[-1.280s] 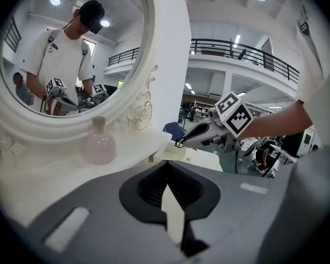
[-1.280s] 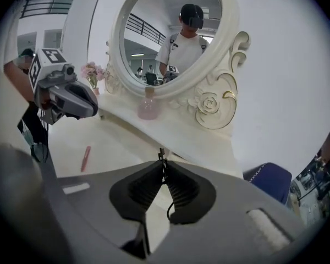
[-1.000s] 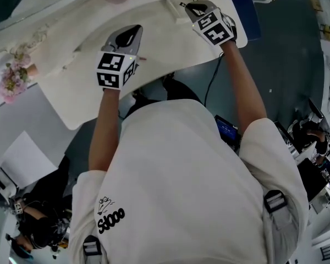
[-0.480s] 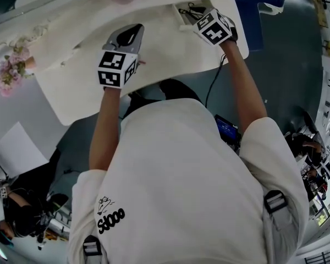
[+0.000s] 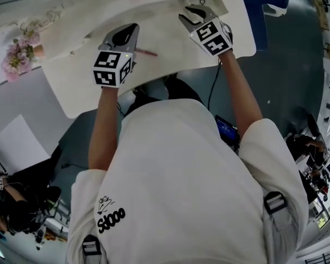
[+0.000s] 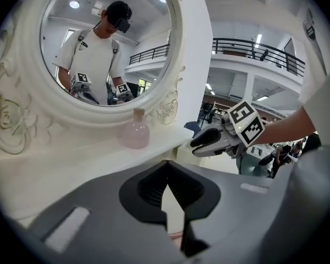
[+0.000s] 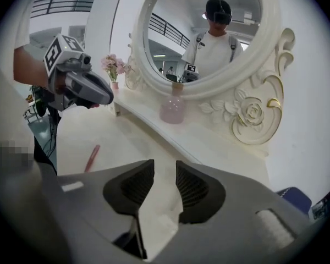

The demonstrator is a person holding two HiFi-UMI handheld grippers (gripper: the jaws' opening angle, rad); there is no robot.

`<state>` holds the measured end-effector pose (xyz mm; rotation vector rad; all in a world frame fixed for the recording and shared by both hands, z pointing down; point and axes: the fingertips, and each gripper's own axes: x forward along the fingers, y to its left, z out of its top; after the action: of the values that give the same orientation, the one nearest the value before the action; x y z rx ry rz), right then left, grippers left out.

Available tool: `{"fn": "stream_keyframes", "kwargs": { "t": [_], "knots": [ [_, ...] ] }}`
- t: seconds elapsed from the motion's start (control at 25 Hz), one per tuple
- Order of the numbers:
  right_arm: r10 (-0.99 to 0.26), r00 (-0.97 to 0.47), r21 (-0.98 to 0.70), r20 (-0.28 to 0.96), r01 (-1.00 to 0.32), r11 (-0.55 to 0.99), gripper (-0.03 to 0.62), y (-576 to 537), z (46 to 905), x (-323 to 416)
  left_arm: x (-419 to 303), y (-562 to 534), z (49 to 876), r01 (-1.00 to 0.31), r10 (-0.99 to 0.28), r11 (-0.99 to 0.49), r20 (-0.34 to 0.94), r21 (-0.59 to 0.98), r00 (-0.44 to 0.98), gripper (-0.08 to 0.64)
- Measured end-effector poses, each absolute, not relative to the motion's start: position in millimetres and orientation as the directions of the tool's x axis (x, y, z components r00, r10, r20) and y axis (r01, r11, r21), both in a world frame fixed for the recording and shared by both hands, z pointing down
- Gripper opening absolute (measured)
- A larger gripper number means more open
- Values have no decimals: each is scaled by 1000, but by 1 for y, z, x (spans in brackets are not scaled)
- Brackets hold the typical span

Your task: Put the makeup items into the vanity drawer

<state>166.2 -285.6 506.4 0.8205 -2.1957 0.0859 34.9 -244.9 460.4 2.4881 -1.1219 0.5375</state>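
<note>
A thin pink makeup pencil (image 5: 146,52) lies on the white vanity top (image 5: 165,43), just right of my left gripper (image 5: 131,31); it also shows in the right gripper view (image 7: 92,158). The left gripper (image 6: 165,169) hovers over the top with its jaw tips touching and nothing between them. My right gripper (image 5: 192,12) hangs over the vanity's far right part. Its jaws (image 7: 165,166) have just been opening and now stand apart with only the tabletop between them. Something dark shows low down behind the jaws, beside a white edge. I cannot make out the drawer.
A round pink bottle (image 7: 173,110) stands on the raised shelf under the oval mirror (image 7: 209,32). Pink flowers (image 5: 19,54) sit at the vanity's left end. The person's body fills the near side, and a blue chair (image 5: 264,4) stands to the right.
The right gripper has drawn back a little from the open drawer seen earlier, and its jaws have parted. The left gripper has shifted left, so more of the pink pencil shows.
</note>
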Motion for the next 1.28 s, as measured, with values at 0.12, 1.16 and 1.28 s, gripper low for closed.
{"fn": "stream_keyframes", "kwargs": {
  "t": [0.12,1.16,1.28],
  "knots": [
    [-502,-545,141,671,-571,809,127,-259,507,133,18,-234,462,-770,-632,-616,478,168,610,18],
    [-248,-480,47,841,-391,919,46,-143,616,35,-49,-178,473,-773,-613,-614,520,159,594,18],
    [-248,-480,51,842,-386,921,44,-143,616,34,-47,-176,472,-773,-614,-613,519,162,595,18]
  ]
}}
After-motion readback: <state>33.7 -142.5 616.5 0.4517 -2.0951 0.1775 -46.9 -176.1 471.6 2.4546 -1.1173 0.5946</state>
